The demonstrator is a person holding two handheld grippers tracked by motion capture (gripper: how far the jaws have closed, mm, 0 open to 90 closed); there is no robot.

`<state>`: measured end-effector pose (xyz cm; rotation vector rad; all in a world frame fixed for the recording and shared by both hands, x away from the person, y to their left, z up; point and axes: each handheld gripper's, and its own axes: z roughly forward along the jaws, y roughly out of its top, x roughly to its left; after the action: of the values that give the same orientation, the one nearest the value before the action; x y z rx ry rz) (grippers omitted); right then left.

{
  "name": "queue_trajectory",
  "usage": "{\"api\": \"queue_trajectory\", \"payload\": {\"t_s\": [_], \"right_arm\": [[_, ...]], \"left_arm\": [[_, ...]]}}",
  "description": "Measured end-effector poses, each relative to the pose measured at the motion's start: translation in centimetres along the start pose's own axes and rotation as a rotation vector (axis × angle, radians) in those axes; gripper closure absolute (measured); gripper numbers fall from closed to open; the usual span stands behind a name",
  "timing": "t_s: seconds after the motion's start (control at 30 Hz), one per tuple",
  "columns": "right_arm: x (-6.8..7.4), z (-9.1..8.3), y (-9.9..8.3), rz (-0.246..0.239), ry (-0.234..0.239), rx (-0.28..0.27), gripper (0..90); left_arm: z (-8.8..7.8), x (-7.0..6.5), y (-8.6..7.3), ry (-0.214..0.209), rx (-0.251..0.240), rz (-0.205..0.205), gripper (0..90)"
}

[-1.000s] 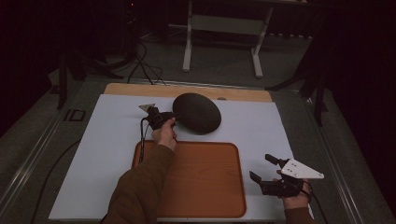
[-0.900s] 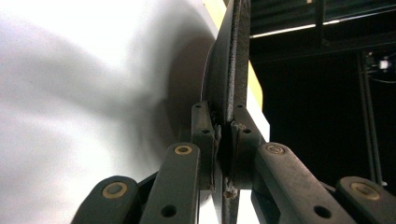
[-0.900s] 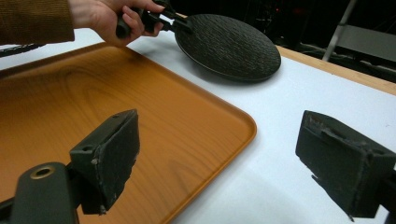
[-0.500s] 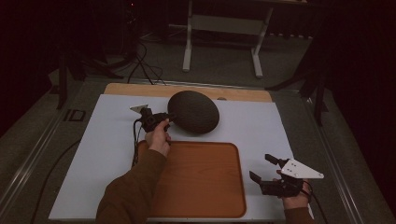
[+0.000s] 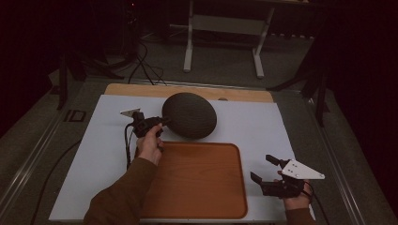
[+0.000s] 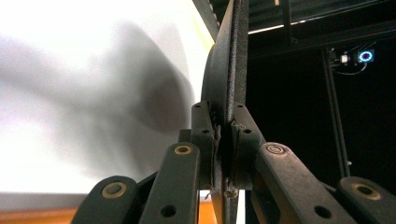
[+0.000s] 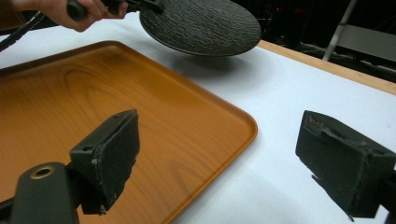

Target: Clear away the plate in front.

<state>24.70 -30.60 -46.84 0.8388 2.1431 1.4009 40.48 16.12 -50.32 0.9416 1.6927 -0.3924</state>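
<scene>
right gripper [image 5: 271, 174] is held at the near right of the white table [image 5: 108, 145], jaws wide and empty, beside the wooden tray [image 5: 197, 187]. farther off, the dark textured plate [image 5: 190, 115] is clamped by its rim in the left gripper [image 5: 162, 123] and lifted above the table.

We count one dark plate [image 5: 189, 115], round and textured. We count one wooden tray [image 5: 197, 180]. We count one white mat [image 5: 263, 126] spread over one table [image 5: 187, 90], whose wooden edge shows along the far side. We count two grippers: a left gripper [image 5: 164, 121] and a right gripper [image 5: 263, 168]. Each has two black jaws, so we count four jaws. We count two hands [image 5: 150, 144] and one brown sleeve [image 5: 119, 197]. On the floor beyond, we count one metal stand [image 5: 225, 28] with two legs.
</scene>
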Motion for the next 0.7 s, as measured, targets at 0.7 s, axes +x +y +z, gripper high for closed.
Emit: {"api": "queue_trajectory", "payload": {"t_s": [0.7], "right_arm": [[0.1,0.1,0.0,-0.001,-0.001,0.008,13.5]], "left_arm": [[-5.2,1.8,-1.3,-0.025,-0.012,-0.019,83.9]]}}
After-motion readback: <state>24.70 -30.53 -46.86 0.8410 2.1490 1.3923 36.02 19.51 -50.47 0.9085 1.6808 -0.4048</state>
